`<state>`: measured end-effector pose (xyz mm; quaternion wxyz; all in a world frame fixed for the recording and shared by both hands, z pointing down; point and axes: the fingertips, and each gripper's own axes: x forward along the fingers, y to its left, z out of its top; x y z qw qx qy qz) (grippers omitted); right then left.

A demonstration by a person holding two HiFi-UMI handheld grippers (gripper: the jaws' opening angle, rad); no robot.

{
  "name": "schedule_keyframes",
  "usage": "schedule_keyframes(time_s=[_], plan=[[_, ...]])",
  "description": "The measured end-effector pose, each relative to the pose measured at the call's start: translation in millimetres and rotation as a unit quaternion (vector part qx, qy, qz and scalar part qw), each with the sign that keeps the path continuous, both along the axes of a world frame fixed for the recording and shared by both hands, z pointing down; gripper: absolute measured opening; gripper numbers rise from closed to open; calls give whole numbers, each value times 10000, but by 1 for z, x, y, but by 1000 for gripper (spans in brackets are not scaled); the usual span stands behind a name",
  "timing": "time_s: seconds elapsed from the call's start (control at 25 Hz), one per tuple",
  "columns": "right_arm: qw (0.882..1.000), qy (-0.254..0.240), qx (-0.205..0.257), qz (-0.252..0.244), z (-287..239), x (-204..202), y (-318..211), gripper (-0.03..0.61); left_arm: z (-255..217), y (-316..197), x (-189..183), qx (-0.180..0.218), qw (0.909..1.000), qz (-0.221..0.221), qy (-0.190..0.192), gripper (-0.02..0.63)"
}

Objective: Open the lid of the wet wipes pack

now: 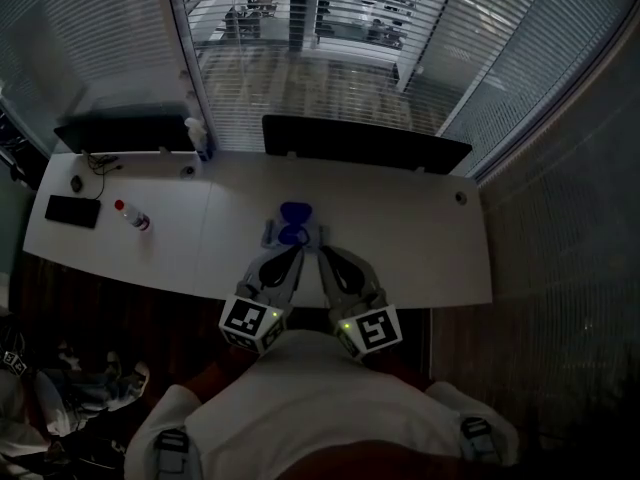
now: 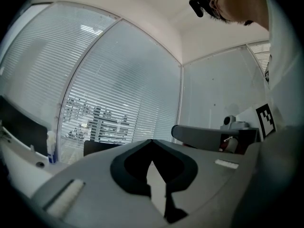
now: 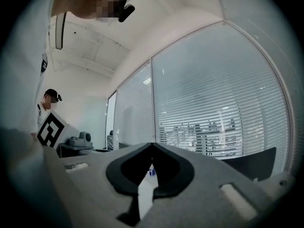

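Lying on the long white desk (image 1: 420,238) just ahead of both tongs, the small pale wet wipes pack with a blue lid (image 1: 293,230) sits about equally near the left gripper (image 1: 295,253) and the right gripper (image 1: 323,255), both closed on nothing.

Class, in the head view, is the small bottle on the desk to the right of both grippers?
No, the bottle lies on the desk well left of the left gripper.
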<state>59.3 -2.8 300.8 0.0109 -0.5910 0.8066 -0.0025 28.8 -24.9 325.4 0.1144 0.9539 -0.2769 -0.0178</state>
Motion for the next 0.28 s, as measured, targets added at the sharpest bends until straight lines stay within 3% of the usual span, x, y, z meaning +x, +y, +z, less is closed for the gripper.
schedule_keyframes(time_s=[0.28], plan=[[9999, -92, 61, 15, 2, 1, -2, 0, 0, -3, -1, -37, 9999, -102, 35, 3]])
